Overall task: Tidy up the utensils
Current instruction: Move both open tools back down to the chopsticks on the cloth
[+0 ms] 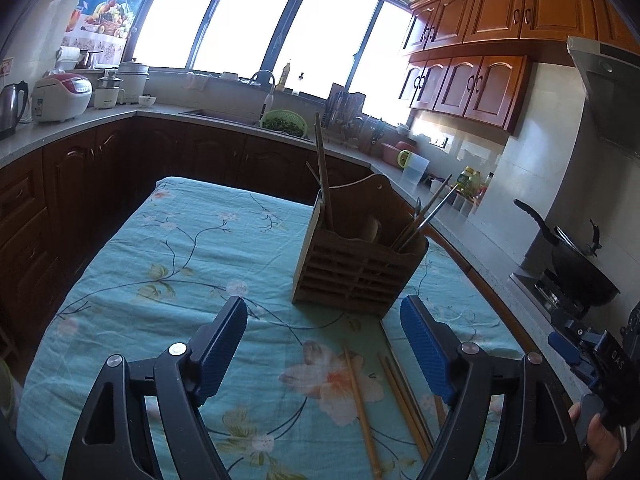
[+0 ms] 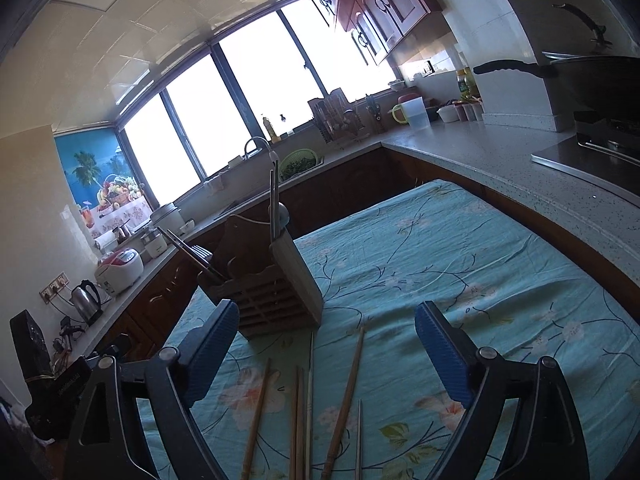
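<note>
Wooden slats form the utensil holder (image 1: 362,266) standing on the teal floral tablecloth (image 1: 168,248) in the left wrist view, at about one o'clock from the left gripper (image 1: 324,322). Several utensils lean upright inside it. The gripper's blue-padded fingers (image 1: 224,344) are spread wide with nothing between them. Loose chopsticks (image 1: 362,404) lie on the cloth at five o'clock of the holder. The right gripper (image 1: 576,350) shows at the three o'clock edge.

From the right wrist view, the utensil holder (image 2: 276,296) sits at eleven o'clock from the right gripper (image 2: 324,328), whose fingers (image 2: 444,356) are likewise released and empty. Chopsticks (image 2: 346,404) lie scattered on the tablecloth (image 2: 460,256) between the fingers, untouched.
</note>
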The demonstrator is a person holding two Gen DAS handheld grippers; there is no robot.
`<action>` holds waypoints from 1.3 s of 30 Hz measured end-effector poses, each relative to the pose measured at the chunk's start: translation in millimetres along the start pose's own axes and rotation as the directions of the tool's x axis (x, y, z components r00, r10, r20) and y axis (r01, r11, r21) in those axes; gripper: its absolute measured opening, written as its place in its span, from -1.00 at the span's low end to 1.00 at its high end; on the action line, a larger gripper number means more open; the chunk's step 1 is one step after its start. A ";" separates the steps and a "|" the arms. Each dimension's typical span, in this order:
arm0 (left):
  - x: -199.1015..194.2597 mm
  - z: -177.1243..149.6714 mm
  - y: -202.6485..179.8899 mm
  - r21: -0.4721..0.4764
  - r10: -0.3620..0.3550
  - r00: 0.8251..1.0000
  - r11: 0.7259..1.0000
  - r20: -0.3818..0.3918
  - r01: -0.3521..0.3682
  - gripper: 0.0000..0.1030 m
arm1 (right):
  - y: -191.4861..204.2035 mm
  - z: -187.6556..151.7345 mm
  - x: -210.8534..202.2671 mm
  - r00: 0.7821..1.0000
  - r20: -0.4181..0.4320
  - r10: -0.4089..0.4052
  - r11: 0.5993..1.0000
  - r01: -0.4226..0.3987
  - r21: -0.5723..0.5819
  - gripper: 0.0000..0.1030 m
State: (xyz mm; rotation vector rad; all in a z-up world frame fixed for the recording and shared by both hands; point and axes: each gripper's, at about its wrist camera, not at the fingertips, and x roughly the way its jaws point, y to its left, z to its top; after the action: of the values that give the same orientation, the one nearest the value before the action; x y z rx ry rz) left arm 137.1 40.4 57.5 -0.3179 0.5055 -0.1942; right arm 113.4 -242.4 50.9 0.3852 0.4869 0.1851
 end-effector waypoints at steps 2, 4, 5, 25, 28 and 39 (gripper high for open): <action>-2.0 -5.0 -0.2 -0.002 0.002 1.000 1.000 -0.019 -0.002 0.53 | -2.7 -6.8 -3.8 1.000 -0.008 -0.008 1.000 0.008 -0.004 0.77; -1.4 -9.8 -0.6 0.000 0.005 0.999 1.000 -0.038 -0.005 0.53 | -5.0 -13.3 -4.3 1.000 -0.019 -0.020 1.000 0.020 -0.011 0.77; -1.7 -12.5 -0.8 0.002 0.007 0.999 1.000 -0.049 -0.006 0.53 | -6.6 -16.3 -4.2 0.999 -0.024 -0.027 1.000 0.026 -0.013 0.77; 34.9 -22.0 -23.6 0.084 0.074 0.970 0.995 -0.234 -0.055 0.53 | -21.9 -43.9 23.3 0.987 -0.140 -0.080 0.997 0.076 -0.028 0.77; 46.9 -21.4 -27.8 0.100 0.083 0.962 0.993 -0.258 -0.059 0.52 | -22.7 -43.5 29.1 0.985 -0.155 -0.076 0.997 0.072 -0.028 0.77; 94.7 -9.9 -40.9 0.143 0.088 0.934 0.989 -0.348 -0.040 0.29 | -12.8 -42.7 70.5 0.965 -0.253 -0.073 0.995 0.053 -0.086 0.44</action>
State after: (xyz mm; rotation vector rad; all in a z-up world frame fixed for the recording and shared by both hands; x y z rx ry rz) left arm 209.2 -24.7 21.5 -0.1334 0.8544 -0.2223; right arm 155.0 -222.1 -18.5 0.2687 0.7434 0.1930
